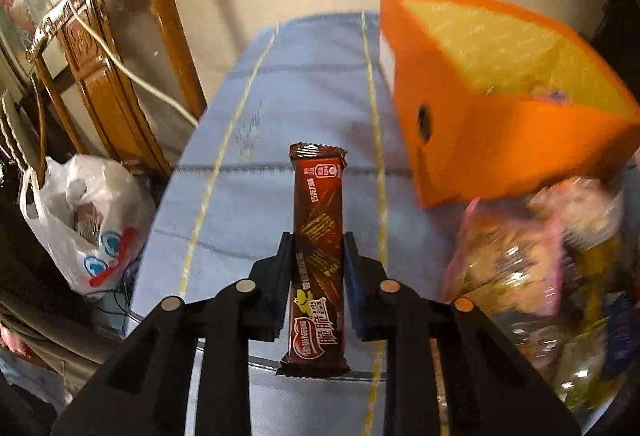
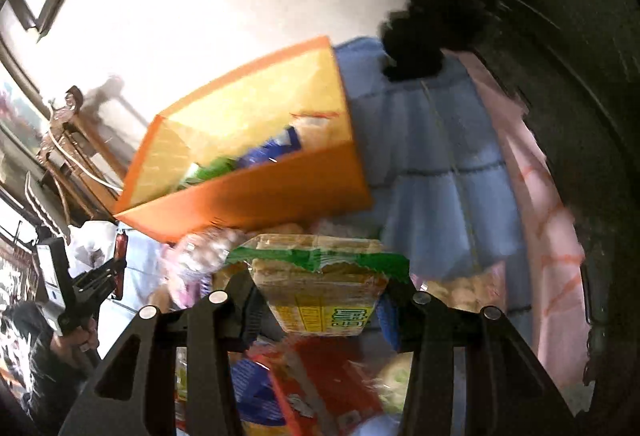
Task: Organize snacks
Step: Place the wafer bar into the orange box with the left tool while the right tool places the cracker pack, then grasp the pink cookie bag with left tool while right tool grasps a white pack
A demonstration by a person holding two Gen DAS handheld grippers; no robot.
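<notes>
- A white plastic bag (image 1: 86, 224) with red and blue print sits low at the far left of the left wrist view, beside carved wooden furniture (image 1: 108, 76) with a pale cord (image 1: 132, 76) draped across it.
- The blue quilted cloth (image 1: 280, 108) with yellow stitched lines covers the table and runs up the middle of that view.
- The left gripper (image 1: 316, 248) pinches a brown chocolate wafer bar (image 1: 318, 220) between its pads; the bar stands lengthwise along the fingers, its far crimped end sticking out past the fingertips, lifted above the cloth.
- The orange box (image 1: 500, 152) with a yellow lining stands on the cloth to the right of the bar, open at the top, a round hole in its near end.
- A loose pile of snack packets (image 1: 532, 256) in clear and pink wrappers lies just below the box at the right edge, too blurred to tell them apart.
- In the right wrist view, a hand (image 2: 82, 340) at the far left holds the left gripper with the bar in it.
- The orange box appears tilted there, with blue and green packets inside.
- The right gripper (image 2: 320, 300) clamps a cracker pack (image 2: 320, 288) with a green torn top and yellow label, held over the snack pile, near the box's front wall.
- Pink fabric (image 2: 552, 236) lies along the right side of the blue cloth.
</notes>
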